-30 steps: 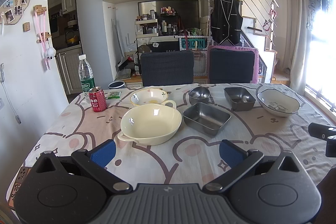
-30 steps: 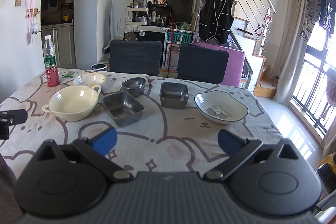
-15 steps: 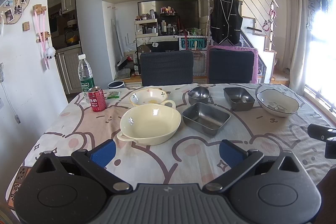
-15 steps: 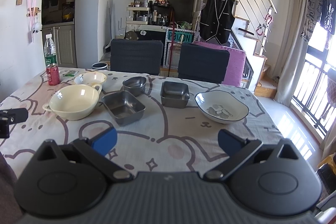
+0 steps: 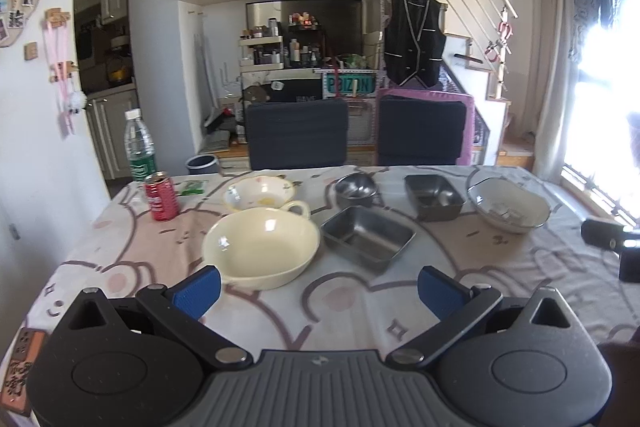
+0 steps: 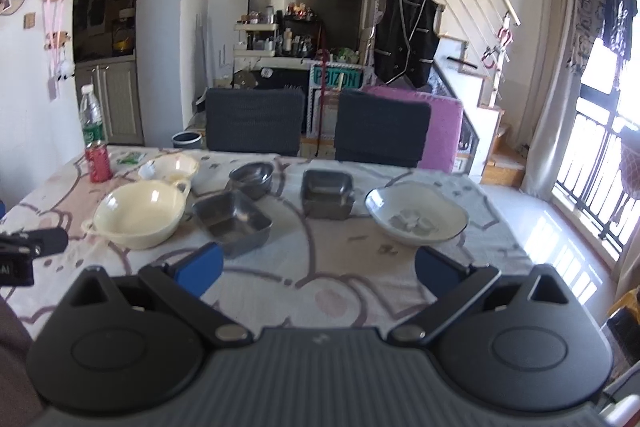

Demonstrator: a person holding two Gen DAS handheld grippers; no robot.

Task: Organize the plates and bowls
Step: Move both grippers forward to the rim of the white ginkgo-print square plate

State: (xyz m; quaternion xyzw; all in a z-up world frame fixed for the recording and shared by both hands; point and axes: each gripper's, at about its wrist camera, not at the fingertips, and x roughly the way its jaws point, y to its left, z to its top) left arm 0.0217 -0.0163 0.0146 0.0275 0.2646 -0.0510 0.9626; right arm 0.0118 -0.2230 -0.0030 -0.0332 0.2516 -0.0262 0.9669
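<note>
Clearly nothing is gripped yet: the left gripper point(image 5: 318, 285) and the right gripper point(image 6: 318, 267) both hang over the near edge of the cartoon-print tablecloth point(image 5: 360, 311), jaws spread wide with only cloth between the blue pads. All the dishes sit loose and separate across the middle of the table: a large cream two-handled bowl point(image 5: 261, 247) nearest the left gripper, a small cream floral bowl point(image 5: 259, 193) just behind it, a shallow rectangular steel tray point(image 5: 368, 237) beside the big bowl, a small round steel bowl point(image 5: 356, 189) and a deeper square steel dish point(image 5: 434, 195) farther back, and a wide white dark-rimmed bowl point(image 6: 416, 219) on the right. I judge stacking has not begun. The likeliest trouble is a rim pinch slipping, since glazed ceramic and polished steel are slick and a heavy bowl held by one edge would tilt and drop. The big bowl's far handle seems to touch or nearly touch the floral bowl, so lifting it carelessly could knock its neighbour. Dragging a dish could bunch the cloth and topple the red drink can point(image 5: 161, 197) or the clear plastic water bottle point(image 5: 139, 147) at the far left.
</note>
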